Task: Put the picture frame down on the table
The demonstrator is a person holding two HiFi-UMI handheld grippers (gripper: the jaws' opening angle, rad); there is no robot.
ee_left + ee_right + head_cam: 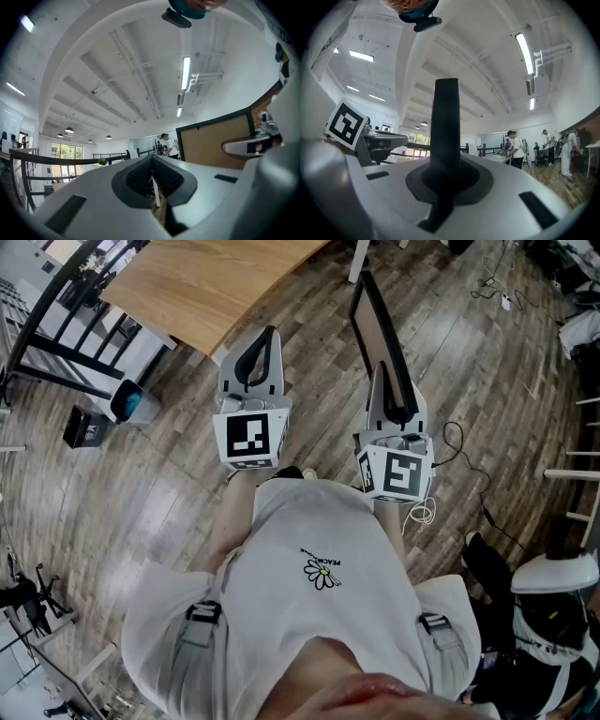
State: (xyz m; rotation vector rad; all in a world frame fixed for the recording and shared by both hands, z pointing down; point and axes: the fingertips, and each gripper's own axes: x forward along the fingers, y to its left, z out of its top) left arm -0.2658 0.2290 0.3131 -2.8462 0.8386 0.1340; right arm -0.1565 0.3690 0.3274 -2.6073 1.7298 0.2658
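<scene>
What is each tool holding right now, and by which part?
Right tool grips the picture frame by its black rim; left tool, shut, holds nothing.

left tool [152, 160] | jaws together (nothing between); picture frame [218, 140] at right, upright

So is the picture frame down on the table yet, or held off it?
Held off it. The right gripper is shut on the picture frame, which juts out over the floor, beside the wooden table.
</scene>
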